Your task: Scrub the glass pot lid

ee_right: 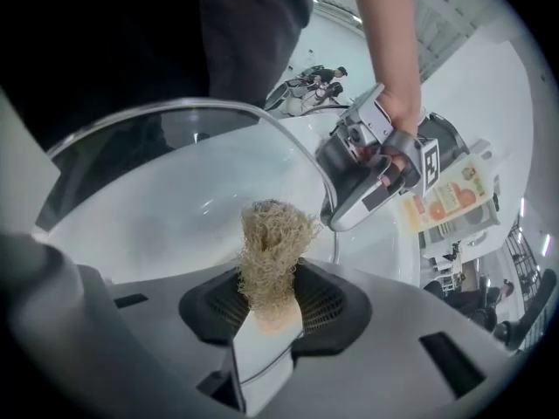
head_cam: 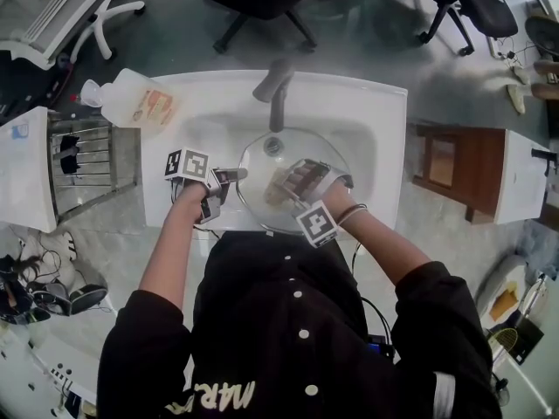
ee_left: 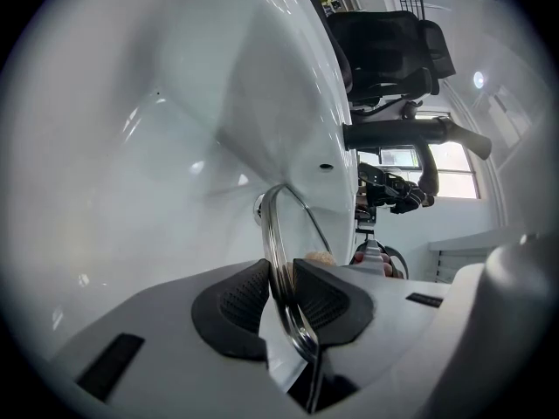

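The round glass pot lid [head_cam: 301, 147] is held over the white sink basin [head_cam: 210, 133]. My left gripper [head_cam: 225, 182] grips its left rim. In the left gripper view the metal-edged rim [ee_left: 278, 234] runs between the two black pads, and the left gripper [ee_left: 284, 295] is shut on it. My right gripper [head_cam: 284, 186] is over the lid, shut on a tan fibrous scrubber [ee_right: 272, 243]. In the right gripper view the right gripper [ee_right: 271, 308] points the scrubber at the lid's glass [ee_right: 175, 190], with the left gripper [ee_right: 371, 168] at the far rim.
A grey faucet [head_cam: 278, 90] stands at the back of the sink. A plastic soap bottle [head_cam: 135, 99] lies at the sink's back left. A wire dish rack [head_cam: 87, 160] is on the left and a wooden stool [head_cam: 450, 164] on the right.
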A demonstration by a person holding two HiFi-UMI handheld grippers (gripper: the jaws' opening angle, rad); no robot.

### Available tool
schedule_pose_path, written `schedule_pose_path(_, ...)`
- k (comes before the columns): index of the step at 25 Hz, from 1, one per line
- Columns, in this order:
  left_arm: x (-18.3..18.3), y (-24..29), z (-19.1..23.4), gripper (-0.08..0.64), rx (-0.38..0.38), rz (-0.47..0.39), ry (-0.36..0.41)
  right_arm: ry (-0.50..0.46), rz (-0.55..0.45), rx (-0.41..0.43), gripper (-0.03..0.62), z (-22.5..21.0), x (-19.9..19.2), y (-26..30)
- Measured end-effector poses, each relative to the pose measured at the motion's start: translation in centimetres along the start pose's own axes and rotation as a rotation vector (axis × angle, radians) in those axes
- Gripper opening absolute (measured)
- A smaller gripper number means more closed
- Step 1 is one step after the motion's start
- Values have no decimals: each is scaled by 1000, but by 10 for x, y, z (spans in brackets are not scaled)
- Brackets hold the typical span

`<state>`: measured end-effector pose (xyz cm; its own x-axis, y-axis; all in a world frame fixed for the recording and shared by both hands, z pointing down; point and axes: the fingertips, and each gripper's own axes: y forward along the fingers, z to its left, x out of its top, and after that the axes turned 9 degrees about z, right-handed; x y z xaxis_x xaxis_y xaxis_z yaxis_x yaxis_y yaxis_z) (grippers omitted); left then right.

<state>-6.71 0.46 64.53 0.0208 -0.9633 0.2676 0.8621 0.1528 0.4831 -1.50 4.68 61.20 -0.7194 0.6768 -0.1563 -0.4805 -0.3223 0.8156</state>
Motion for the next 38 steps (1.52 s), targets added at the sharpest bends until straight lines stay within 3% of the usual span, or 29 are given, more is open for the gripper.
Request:
schedule_pose_path(10, 0, 0, 0, 104, 12, 5, 11, -87, -41, -6, 140, 17, -13, -22)
schedule_pose_path(14, -1, 2, -1, 104, 15, 5, 12, -201, 41, 166, 140, 58, -38, -30)
schedule_pose_path(28, -2, 3, -2, 106, 27, 2, 34, -234, 109, 384, 140, 99, -91, -71)
schedule_pose_path(38, -3, 3, -1, 107, 32, -2, 46, -311, 122, 458, 138, 112, -108, -84)
